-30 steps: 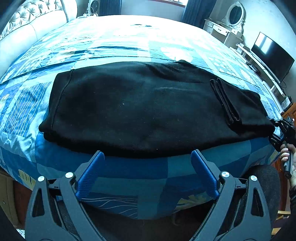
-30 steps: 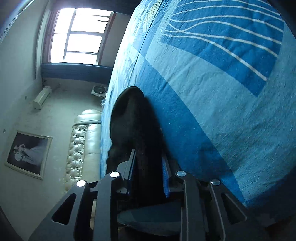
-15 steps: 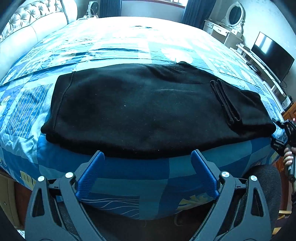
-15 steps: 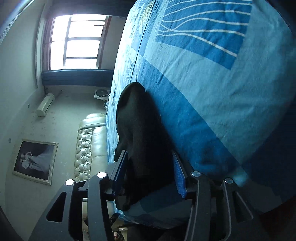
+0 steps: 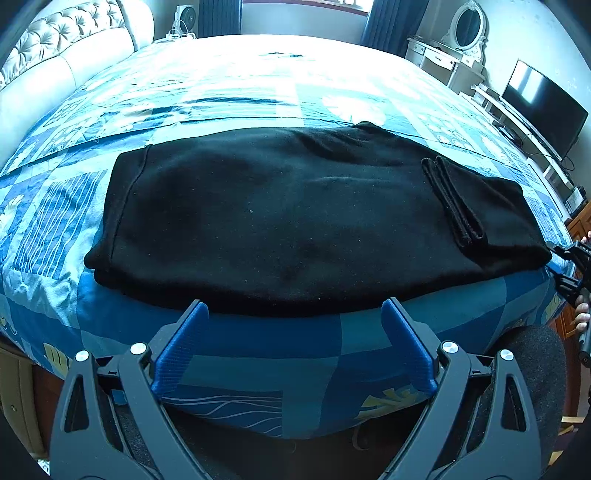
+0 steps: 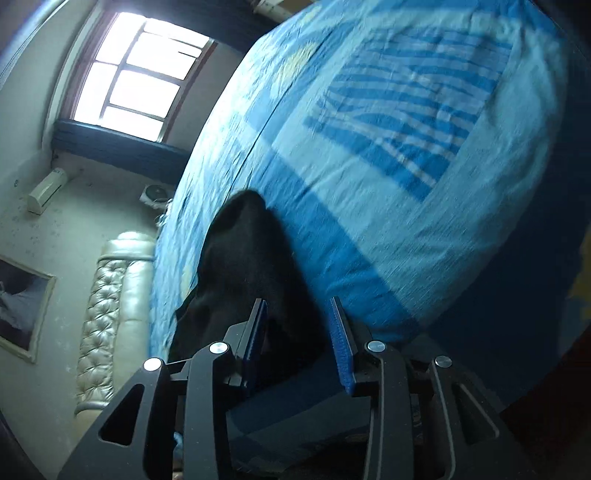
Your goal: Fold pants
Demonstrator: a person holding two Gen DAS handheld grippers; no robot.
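Note:
Black pants point(image 5: 288, 214) lie flat across the blue patterned bed point(image 5: 258, 343), folded lengthwise, with the leg ends folded back on top at the right point(image 5: 480, 206). My left gripper point(image 5: 295, 317) is open and empty, hovering just before the pants' near edge. My right gripper point(image 6: 297, 314) is tilted on its side at the pants' right end; its blue pads point(image 6: 338, 332) stand apart on either side of the black cloth point(image 6: 251, 258), not pinching it. It also shows in the left wrist view point(image 5: 572, 269) at the far right.
A tufted cream headboard point(image 5: 55, 74) is at the left. A dresser with an oval mirror point(image 5: 465, 33) and a TV point(image 5: 543, 107) stand at the right. A window point(image 6: 140, 77) is beyond the bed. My dark-clad knee point(image 5: 532, 373) is by the bed's edge.
My right gripper's jaws have opened from their pinch on the pants' end, and it has drawn back and turned. My left gripper has stayed nearly still.

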